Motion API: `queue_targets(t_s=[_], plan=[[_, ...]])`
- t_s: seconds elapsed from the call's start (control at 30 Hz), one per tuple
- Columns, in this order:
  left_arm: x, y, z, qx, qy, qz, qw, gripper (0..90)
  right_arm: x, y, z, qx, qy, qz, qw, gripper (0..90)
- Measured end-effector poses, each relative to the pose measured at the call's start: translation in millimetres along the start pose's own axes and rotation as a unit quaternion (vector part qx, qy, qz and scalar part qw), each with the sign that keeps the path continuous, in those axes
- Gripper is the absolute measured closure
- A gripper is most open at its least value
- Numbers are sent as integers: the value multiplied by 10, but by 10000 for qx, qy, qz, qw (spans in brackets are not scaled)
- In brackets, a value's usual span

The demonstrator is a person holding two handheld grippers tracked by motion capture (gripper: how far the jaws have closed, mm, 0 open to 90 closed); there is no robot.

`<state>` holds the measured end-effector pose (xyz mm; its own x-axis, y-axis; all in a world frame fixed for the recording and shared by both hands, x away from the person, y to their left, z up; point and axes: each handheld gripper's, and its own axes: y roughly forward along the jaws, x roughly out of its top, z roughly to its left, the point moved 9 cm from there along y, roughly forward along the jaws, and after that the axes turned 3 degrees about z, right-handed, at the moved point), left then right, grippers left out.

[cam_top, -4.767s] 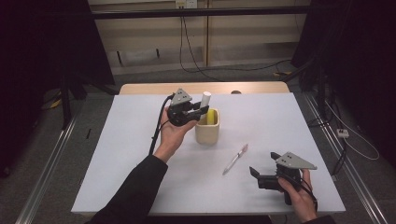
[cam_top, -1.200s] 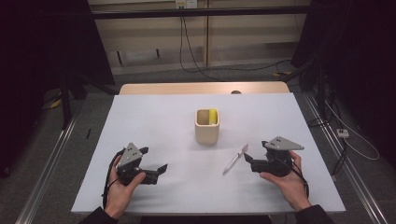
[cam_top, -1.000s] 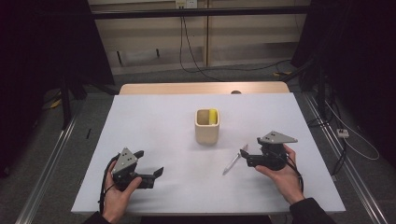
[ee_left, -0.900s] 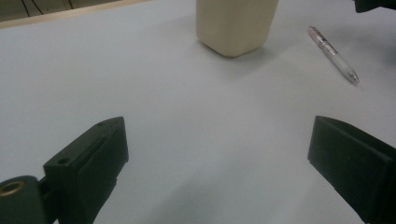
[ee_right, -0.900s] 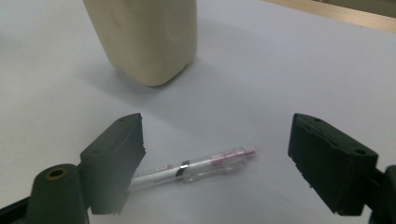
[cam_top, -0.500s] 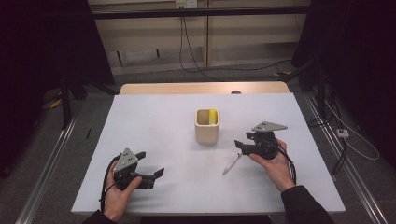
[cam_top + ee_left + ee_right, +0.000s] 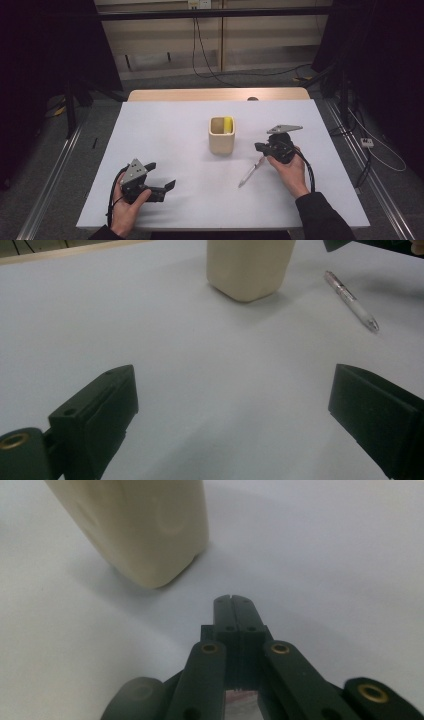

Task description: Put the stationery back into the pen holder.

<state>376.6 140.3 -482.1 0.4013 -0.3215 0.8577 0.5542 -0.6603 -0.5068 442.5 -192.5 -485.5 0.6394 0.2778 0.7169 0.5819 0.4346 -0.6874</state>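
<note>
Seen from the high view: right tongs (image 7: pixel 261 148) at the far tip of the pen (image 7: pixel 251 172), just right of the cream cup (image 7: pixel 221 135); left tongs (image 7: pixel 167 187) low at the near left of the white counter (image 7: pixel 165 130), well apart from both. Something yellow (image 7: pixel 228 124) visible inside the cup from above, hidden in both gripper views.

Closer, in the right gripper view: jaws pressed together (image 7: pixel 233 601), a pale sliver beneath them, too little to tell whether pinched. Cup wall (image 7: pixel 145 525) near, at the upper left.

In the left gripper view: jaws spread wide (image 7: pixel 232 405), bare counter between them; pen (image 7: pixel 351 300) lying flat, right of the cup (image 7: pixel 248 265).

Wide open surface to the left and far side; near edge close beside the left hand (image 7: pixel 125 212).
</note>
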Motion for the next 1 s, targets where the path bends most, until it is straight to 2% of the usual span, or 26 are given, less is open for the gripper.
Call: queue_targets(t_s=[0.07,0.13,0.2,0.27,0.3,0.37,0.43,0.5,0.57,0.63,0.77,0.83,0.97,1.0], plan=[[1,-2,-14,-39,13,1,10000,56,-25,40,7,83,145,23,9999,900],[1,-2,-22,-40,46,10,10000,56,-23,48,-13,53,181,-9,9998,900],[-3,0,-24,-61,8,14,10000,56,-31,52,-45,-46,134,41,9999,900],[-5,2,-15,-55,-17,15,10000,56,-77,75,-34,37,88,234,9997,900],[-6,3,-11,-62,-25,18,10000,56,-106,90,-36,28,14,346,9994,900],[-7,2,0,-54,23,28,10000,56,-144,116,-47,11,16,496,9988,900],[-5,6,-13,-66,-33,9,10000,57,-149,127,-54,52,72,511,9987,900],[-6,3,-10,-81,-13,22,10000,56,-162,137,-82,-96,47,574,9983,900],[-5,0,5,-66,29,20,10000,56,-182,150,-89,-134,52,633,9979,900],[-5,2,-5,-89,-63,2,9999,57,-193,162,-57,45,-22,610,9981,900],[-6,4,-4,-79,-62,9,9999,56,-224,197,-26,5,-112,788,9968,900],[-4,1,7,-64,31,20,10000,57,-261,212,-24,23,-73,937,9956,900],[-5,4,-4,-96,-62,3,9999,56,-268,214,-21,15,-24,977,9952,900],[-6,2,-2,-85,-67,8,9999,56,-270,214,-21,-25,-93,993,9950,900]])
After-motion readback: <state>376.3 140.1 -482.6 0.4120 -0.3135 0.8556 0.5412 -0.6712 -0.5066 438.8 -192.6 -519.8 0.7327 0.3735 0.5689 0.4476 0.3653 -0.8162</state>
